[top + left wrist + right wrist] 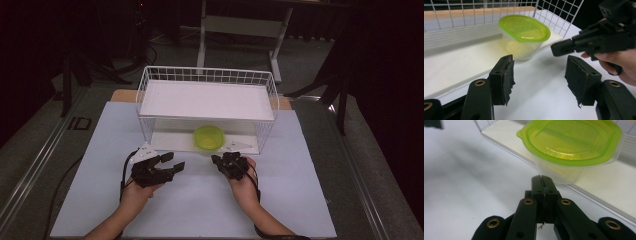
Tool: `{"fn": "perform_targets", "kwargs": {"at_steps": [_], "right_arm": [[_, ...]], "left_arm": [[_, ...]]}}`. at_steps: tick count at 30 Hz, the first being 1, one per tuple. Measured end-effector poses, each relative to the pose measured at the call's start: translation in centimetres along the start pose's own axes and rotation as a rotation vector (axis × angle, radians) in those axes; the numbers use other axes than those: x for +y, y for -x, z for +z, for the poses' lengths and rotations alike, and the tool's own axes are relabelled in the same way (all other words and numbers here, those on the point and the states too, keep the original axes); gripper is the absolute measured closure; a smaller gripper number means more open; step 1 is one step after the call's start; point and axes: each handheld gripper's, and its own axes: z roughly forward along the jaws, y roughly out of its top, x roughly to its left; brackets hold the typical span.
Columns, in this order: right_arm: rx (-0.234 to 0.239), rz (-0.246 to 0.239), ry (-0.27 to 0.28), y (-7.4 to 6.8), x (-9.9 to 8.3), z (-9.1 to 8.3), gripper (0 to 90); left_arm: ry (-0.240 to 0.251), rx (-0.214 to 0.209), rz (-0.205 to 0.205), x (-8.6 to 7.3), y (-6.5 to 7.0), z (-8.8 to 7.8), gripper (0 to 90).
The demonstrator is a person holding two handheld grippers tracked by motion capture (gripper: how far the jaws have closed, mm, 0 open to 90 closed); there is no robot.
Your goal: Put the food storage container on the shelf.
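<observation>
High view: I have the lidded container (208, 137) sitting at the front edge of the wire basket's (145, 95) lower shelf, within easy reach. It lies at one o'clock from my left gripper (173, 163), jaws spread and empty.

Right gripper view: my right gripper (544, 179) is clenched on nothing, container just beyond at one o'clock.

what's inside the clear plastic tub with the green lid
Through the wall of the clear plastic tub with the green lid nothing solid shows, just a yellow-green tint. The lid covers the top, so the bottom isn't fully visible. It sits at the front edge of the white wire basket's floor.
</observation>
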Motion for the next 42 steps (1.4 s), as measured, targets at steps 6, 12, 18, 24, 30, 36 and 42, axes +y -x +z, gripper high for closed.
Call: {"fn": "perform_targets", "kwargs": {"at_steps": [6,12,18,24,30,36,42], "right_arm": [[-0.005,0.032,-0.017,0.5,0.1,1.4,89.9],[-0.03,0.035,-0.016,0.8,0.7,2.4,89.9],[-0.038,0.058,-0.01,1.3,1.2,3.5,89.9],[-0.064,0.079,-0.005,1.7,1.8,4.6,89.7],[-0.08,0.099,0.012,2.4,2.5,5.1,83.7],[-0.071,0.072,0.02,2.2,2.4,4.1,75.3],[-0.031,0.043,0.032,1.4,1.5,1.9,57.0]], "left_arm": [[-0.005,-0.006,-0.018,-0.8,-0.4,-0.1,40.9],[-0.003,-0.013,-0.035,-1.2,-0.6,0.1,40.9],[0.015,-0.014,-0.036,-1.1,-0.7,-0.1,41.5],[0.025,-0.017,-0.039,-1.0,-0.8,-0.1,41.7],[0.026,-0.035,-0.029,-0.9,-0.4,0.0,38.1],[0.033,-0.124,-0.036,-1.1,-0.7,-0.1,29.3],[0.061,-0.14,-0.012,-1.0,-0.6,-0.4,21.4]]}}
